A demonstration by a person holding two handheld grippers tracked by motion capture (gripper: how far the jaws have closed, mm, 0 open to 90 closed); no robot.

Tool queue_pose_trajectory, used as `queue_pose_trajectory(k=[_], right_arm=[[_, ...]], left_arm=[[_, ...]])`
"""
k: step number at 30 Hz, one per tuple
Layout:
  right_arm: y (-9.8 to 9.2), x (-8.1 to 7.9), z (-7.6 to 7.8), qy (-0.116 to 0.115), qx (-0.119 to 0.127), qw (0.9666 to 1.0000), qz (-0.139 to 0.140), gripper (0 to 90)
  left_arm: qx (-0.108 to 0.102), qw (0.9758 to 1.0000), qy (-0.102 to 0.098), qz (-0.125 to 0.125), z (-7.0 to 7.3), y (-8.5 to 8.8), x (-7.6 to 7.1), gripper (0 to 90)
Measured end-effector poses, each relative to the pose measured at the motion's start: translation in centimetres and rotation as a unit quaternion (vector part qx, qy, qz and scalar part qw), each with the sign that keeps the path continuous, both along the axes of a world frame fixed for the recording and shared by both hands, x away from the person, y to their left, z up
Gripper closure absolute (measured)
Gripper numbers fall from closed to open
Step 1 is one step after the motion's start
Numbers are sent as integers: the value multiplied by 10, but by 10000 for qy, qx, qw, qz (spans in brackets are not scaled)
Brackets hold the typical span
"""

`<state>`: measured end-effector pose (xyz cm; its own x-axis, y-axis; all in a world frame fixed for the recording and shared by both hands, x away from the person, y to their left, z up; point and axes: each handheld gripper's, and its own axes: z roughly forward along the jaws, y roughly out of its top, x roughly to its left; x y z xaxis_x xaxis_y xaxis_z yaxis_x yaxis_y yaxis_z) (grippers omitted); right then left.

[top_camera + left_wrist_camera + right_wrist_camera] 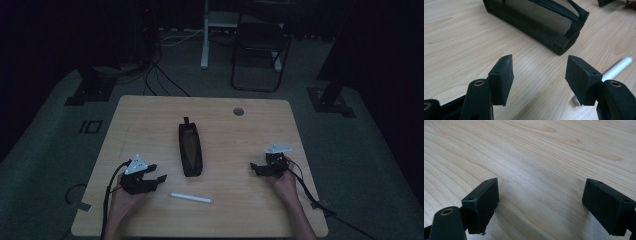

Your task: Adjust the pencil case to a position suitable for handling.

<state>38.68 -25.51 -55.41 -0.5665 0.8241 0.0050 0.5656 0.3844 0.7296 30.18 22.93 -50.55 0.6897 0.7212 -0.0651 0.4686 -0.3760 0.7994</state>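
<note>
On the counter (150, 112), seen from the high view, a white pen (190, 198) lies near the left tongs (159, 178) and a black mesh pencil case (190, 148) lies between both tongs — the approach step, I judge. Left gripper view: jaws wide apart, nothing held; pen (616, 69) past the right-hand jaw — next, swing over it. Right gripper view: right tongs (540, 202) spread wide over bare wood, empty.

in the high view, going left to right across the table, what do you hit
left gripper, black with a grey three-cornered plate → thin white pen lying flat → long black mesh pencil case, open on top → right gripper, black, in the person's right hand
</note>
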Motion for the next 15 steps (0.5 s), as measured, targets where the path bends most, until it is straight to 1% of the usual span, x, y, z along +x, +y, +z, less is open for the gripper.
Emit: queue_pose_trajectory(k=[5,9,15], right_arm=[[0,0,0,-1,-1,10000,0,140],[0,0,0,0,0,10000,-3,140],[0,0,0,0,-1,10000,-2,140]], left_arm=[[-6,9999,-111,-85,4,-5,-4,390],[-20,9995,-195,-240,7,-13,-6,393],[19,9992,-215,-337,8,-18,-7,391]])
